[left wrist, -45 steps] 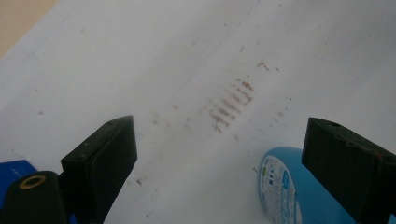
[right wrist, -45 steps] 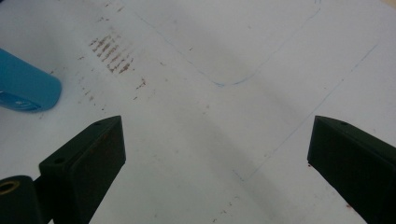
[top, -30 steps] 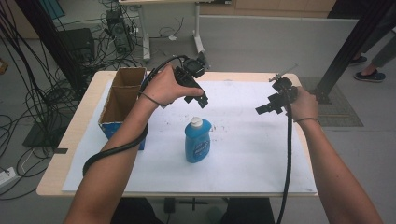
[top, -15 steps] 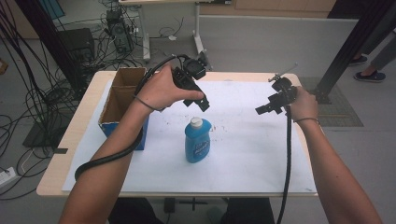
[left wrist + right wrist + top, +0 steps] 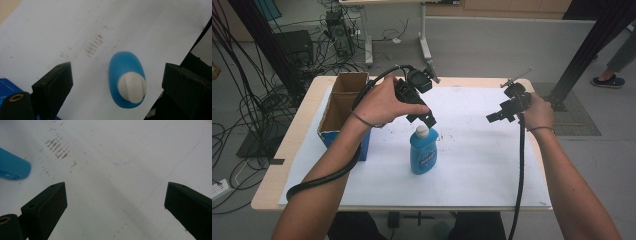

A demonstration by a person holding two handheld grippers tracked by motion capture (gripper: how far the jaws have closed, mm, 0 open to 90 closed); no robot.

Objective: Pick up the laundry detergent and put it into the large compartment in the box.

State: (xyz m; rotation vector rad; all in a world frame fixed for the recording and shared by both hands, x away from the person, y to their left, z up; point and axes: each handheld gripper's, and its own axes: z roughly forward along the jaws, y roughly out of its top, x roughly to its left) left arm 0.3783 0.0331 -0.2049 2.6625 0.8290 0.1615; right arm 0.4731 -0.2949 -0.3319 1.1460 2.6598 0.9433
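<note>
Evidently the blue bottle [image 5: 423,153] stood upright mid-table, left tool [image 5: 424,117] spread wide above its white cap [image 5: 131,87]. Rigid, smooth plastic, probably slippery; the narrow neck offered surest grip. Right tool [image 5: 493,118] hovered spread, far right.

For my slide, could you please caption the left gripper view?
Open left gripper poised directly above the upright blue bottle, white cap between its jaws.
</note>
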